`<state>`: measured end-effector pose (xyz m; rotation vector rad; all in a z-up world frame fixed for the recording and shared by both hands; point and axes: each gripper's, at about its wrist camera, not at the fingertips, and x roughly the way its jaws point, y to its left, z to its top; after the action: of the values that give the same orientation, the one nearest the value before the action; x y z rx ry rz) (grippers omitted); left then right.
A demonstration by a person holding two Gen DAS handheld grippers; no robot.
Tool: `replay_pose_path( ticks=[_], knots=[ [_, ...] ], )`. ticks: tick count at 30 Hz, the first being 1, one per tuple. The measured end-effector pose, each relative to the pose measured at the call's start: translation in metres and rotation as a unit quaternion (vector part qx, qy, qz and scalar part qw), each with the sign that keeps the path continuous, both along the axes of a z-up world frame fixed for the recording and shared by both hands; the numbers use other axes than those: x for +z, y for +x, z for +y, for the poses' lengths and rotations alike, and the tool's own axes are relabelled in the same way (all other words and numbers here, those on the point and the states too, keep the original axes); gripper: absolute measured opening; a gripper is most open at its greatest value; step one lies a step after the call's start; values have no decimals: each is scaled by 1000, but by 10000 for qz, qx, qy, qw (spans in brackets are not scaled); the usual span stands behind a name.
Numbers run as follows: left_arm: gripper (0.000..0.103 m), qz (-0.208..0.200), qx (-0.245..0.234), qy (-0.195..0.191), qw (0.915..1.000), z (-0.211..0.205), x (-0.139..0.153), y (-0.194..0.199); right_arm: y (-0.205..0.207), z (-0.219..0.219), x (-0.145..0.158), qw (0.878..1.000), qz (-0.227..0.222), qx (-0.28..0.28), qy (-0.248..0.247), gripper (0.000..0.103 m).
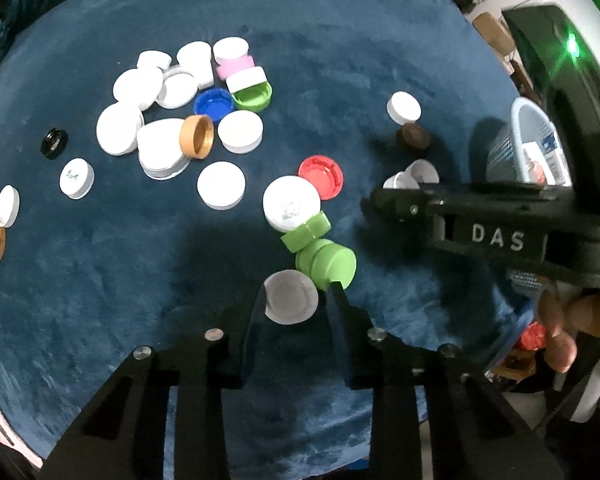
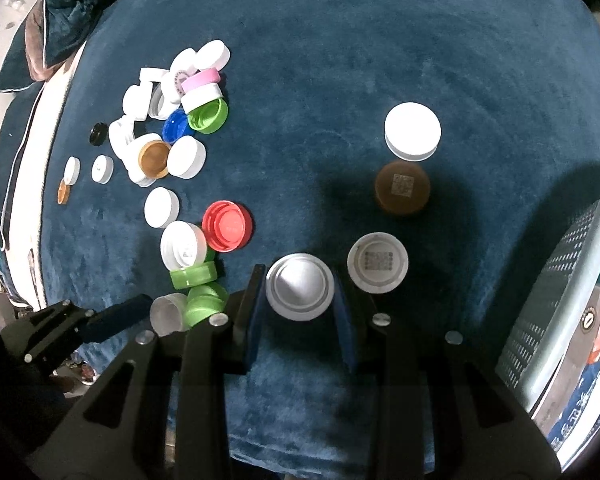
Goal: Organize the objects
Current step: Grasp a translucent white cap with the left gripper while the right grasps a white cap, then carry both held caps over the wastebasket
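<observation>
Many bottle caps lie on a blue velvet cloth. My left gripper is shut on a translucent grey-white cap, beside two green caps. It also shows in the right wrist view. My right gripper is shut on a white cap lying open side up. It also shows in the left wrist view. To its right a white cap, a brown cap and another white cap stand in a line.
A pile of mostly white caps with pink, blue, green and gold ones lies at the far left. A red cap and a white cap lie mid-cloth. A light blue basket stands at the right edge.
</observation>
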<state>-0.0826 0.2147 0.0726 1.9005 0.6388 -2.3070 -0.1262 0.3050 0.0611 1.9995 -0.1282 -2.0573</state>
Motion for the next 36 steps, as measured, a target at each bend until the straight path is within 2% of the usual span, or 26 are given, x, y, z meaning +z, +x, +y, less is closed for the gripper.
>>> replay_pose_path(
  ticks=[5, 6, 7, 8, 12, 15, 16, 17, 26, 36],
  knots=[
    [32, 19, 104, -116, 9999, -2, 6, 0, 0, 2, 3, 10000, 11, 19, -41, 33],
    [36, 16, 97, -160, 9998, 0, 5, 4, 1, 2, 3, 10000, 15, 14, -54, 33],
    [46, -7, 49, -228, 9997, 3, 4, 5, 1, 3, 4, 10000, 16, 14, -62, 33],
    [51, -14, 27, -283, 9996, 5, 4, 7, 2, 3, 4, 10000, 14, 21, -69, 33],
    [53, -98, -160, -446, 9988, 9, -3, 3, 3, 2, 3, 10000, -6, 46, -64, 33],
    [50, -157, -278, -528, 9981, 12, -9, 0, 2, 1, 2, 10000, -9, 32, -55, 33],
    [35, -159, -320, -526, 9980, 13, -11, -1, 1, 2, 2, 10000, -9, 24, -59, 33],
    [30, -178, -339, -510, 9980, 13, -13, -2, 2, 4, 2, 10000, -8, 28, -60, 33],
    [30, 159, 52, -288, 9994, -6, 7, -2, 1, 3, 5, 9999, 20, 68, -155, 33],
    [30, 427, 277, -339, 9981, -15, 37, -5, 14, 13, 27, 9980, 210, -113, -584, 33]
  ],
)
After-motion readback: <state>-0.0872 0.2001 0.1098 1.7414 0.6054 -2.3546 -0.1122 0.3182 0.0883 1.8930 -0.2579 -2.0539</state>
